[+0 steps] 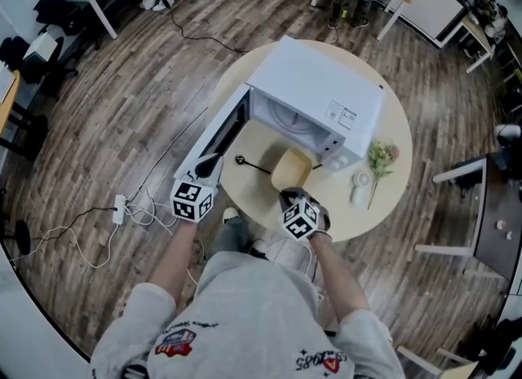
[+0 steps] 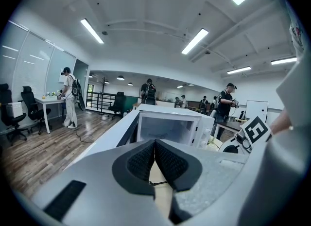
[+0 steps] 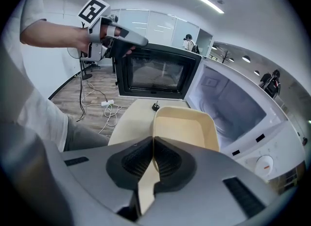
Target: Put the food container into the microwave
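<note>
So the white microwave (image 1: 318,84) sits on a round table (image 1: 253,198) with its door (image 1: 220,133) swung all the way open to the left. The inside is empty and lit.

The food container (image 3: 182,125) is a shallow cream tub with nothing in it, and it's right in front of the open cavity, on the near side, not inside yet. The right gripper (image 3: 153,145) has it by the near rim. The two black ribbed pads are clamped tight on that thin wall and the rest of the tub sticks out toward the microwave. I honestly can't tell from here if the tub's bottom is touching the table or not.

The left gripper (image 1: 214,160) is over at the far-left end of the open door, up by its top edge. Its jaws are pressed together, and I can't see anything caught between them. It looks like it's resting against the door, not grabbing it, but I can't say for sure.

Other stuff on the table: a black plug (image 1: 241,160) with its cord lies just left of the tub. A little bunch of flowers (image 1: 380,156) and a small white bottle (image 1: 360,190) are off to the right of the microwave.
</note>
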A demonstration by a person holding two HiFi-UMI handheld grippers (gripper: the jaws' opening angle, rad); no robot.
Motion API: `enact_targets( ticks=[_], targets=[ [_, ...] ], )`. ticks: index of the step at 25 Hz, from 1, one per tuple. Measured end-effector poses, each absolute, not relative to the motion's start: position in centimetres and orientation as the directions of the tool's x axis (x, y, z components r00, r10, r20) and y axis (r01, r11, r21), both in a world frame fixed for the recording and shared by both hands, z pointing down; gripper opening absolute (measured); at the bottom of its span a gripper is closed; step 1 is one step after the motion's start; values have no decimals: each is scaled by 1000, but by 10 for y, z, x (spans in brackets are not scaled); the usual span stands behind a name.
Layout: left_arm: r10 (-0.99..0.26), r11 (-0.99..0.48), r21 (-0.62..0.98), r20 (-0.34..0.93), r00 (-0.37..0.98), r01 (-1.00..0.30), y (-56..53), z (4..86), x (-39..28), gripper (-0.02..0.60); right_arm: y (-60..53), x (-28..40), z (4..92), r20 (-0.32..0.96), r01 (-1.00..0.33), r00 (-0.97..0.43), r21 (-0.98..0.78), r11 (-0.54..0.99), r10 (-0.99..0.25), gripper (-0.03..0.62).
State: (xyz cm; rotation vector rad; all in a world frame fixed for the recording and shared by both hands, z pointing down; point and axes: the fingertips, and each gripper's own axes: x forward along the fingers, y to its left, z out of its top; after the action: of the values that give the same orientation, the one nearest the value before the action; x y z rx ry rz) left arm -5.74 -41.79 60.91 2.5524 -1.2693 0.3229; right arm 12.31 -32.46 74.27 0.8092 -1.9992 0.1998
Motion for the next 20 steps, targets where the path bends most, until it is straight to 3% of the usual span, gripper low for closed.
enact_targets(
  ticks=[20],
  targets=[
    [-722, -591, 174, 322, 613, -788, -436, 622, -49, 5, -394, 123, 715, 808, -570, -313, 261, 779, -499, 14]
  ],
)
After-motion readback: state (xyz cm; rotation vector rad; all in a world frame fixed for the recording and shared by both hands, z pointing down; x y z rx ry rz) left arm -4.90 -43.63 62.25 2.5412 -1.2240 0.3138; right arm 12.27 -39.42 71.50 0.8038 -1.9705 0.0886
